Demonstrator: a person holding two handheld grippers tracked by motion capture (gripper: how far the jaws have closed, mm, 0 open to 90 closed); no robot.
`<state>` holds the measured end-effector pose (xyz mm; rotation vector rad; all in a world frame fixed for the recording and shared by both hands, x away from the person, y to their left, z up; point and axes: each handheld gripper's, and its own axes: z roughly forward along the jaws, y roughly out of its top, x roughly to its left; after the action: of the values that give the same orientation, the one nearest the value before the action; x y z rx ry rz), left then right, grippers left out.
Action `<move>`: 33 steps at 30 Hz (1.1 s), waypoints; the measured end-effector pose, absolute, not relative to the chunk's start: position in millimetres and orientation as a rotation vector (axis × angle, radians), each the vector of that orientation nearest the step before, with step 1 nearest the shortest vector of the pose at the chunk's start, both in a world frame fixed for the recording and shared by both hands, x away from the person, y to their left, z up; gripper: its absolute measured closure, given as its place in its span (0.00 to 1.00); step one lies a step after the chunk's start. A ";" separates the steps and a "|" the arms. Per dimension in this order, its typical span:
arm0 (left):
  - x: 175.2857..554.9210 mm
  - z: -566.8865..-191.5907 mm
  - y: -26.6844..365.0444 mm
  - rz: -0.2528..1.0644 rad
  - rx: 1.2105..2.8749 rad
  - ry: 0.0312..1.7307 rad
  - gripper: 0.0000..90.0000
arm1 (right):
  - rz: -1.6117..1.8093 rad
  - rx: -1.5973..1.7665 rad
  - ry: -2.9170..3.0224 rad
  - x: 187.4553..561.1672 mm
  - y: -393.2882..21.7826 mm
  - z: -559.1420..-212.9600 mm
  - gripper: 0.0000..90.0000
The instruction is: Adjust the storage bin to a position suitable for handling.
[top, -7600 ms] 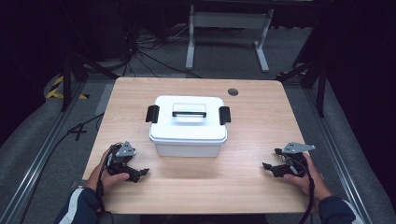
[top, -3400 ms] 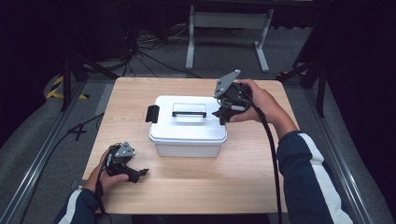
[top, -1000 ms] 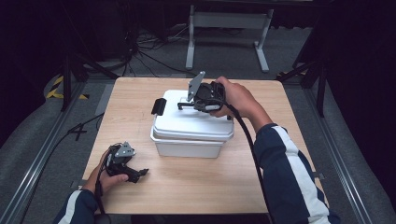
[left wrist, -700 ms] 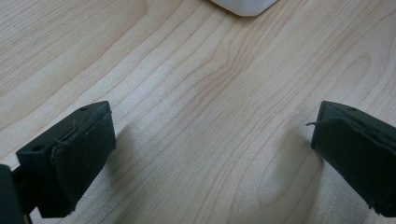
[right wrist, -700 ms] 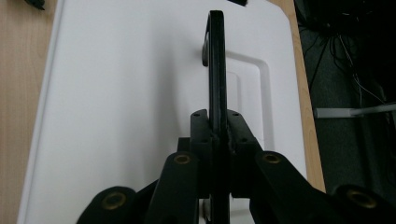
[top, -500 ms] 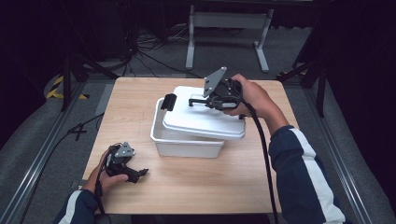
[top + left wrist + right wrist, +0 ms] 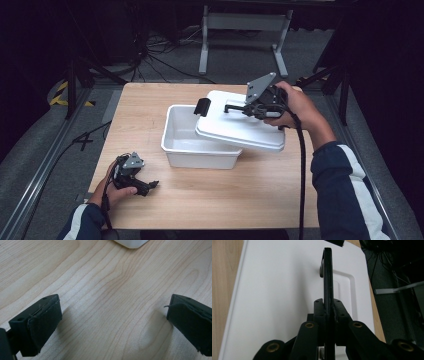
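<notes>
Gripping the lid's black handle (image 7: 327,277), right tongs (image 7: 257,106) hold lid (image 7: 240,127) over bin (image 7: 185,137); left tongs (image 7: 112,322) gape wide.

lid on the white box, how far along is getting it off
Done: the lid is off the white box, whose inside shows.
In hand: the right gripper is shut on the lid's black handle, holding the lid tilted over the box's right side.
Left: setting the lid down. The left gripper rests open on the table.

room dark | floor (image 7: 45,150) grey carpet | cables (image 7: 165,55) | metal stand (image 7: 242,22)
</notes>
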<state>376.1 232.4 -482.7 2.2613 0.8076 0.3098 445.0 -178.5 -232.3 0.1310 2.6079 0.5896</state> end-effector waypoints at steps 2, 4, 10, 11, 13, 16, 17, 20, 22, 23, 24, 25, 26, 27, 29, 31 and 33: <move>376.1 -482.8 232.4 0.311 2.261 0.807 0.00 | 0.589 0.150 2.602 443.8 -187.4 -231.4 0.93; 376.1 -482.8 232.4 0.311 2.261 0.807 0.00 | 0.588 0.167 2.593 442.8 -195.7 -230.8 0.93; 375.9 -482.8 232.4 0.309 2.260 0.810 0.00 | 0.573 0.198 2.577 438.5 -218.5 -231.5 0.93; 375.9 -482.8 232.4 0.309 2.260 0.809 0.00 | 0.571 0.198 2.575 437.2 -221.7 -231.5 0.93; 375.9 -482.8 232.4 0.309 2.260 0.809 0.00 | 0.577 0.205 2.570 434.7 -228.0 -232.0 0.93; 375.9 -482.8 232.4 0.309 2.260 0.809 0.00 | 0.587 0.208 2.564 431.9 -237.1 -232.5 0.93; 376.0 -482.7 232.5 0.309 2.263 0.808 0.00 | 0.590 0.218 2.562 430.7 -240.6 -232.5 0.93; 376.0 -482.7 232.5 0.309 2.263 0.807 0.00 | 0.598 0.244 2.551 427.4 -252.4 -232.4 0.93; 376.0 -482.7 232.5 0.310 2.263 0.807 0.00 | 0.601 0.248 2.548 426.1 -258.0 -232.5 0.93; 376.0 -482.7 232.5 0.310 2.263 0.807 0.00 | 0.602 0.257 2.547 425.0 -261.3 -232.7 0.93; 376.0 -482.7 232.5 0.310 2.263 0.807 0.00 | 0.604 0.266 2.542 424.2 -264.4 -233.2 0.93; 376.0 -482.7 232.5 0.310 2.263 0.807 0.00 | 0.605 0.271 2.538 423.5 -267.8 -233.5 0.93; 376.0 -482.7 232.5 0.310 2.263 0.807 0.00 | 0.606 0.274 2.537 422.9 -271.1 -234.2 0.93; 376.0 -482.7 232.5 0.309 2.263 0.807 0.00 | 0.608 0.280 2.534 422.2 -274.4 -235.0 0.93; 376.0 -482.7 232.5 0.310 2.264 0.807 0.00 | 0.615 0.296 2.531 421.4 -281.0 -236.6 0.93; 376.0 -482.7 232.5 0.310 2.264 0.807 0.00 | 0.614 0.309 2.530 421.1 -285.7 -238.6 0.93; 376.0 -482.7 232.5 0.309 2.264 0.807 0.00 | 0.609 0.315 2.533 421.1 -290.3 -241.3 0.93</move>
<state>376.0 232.5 -482.7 2.2639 0.8071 0.3095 421.1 -290.3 -241.3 0.3150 2.5334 0.6090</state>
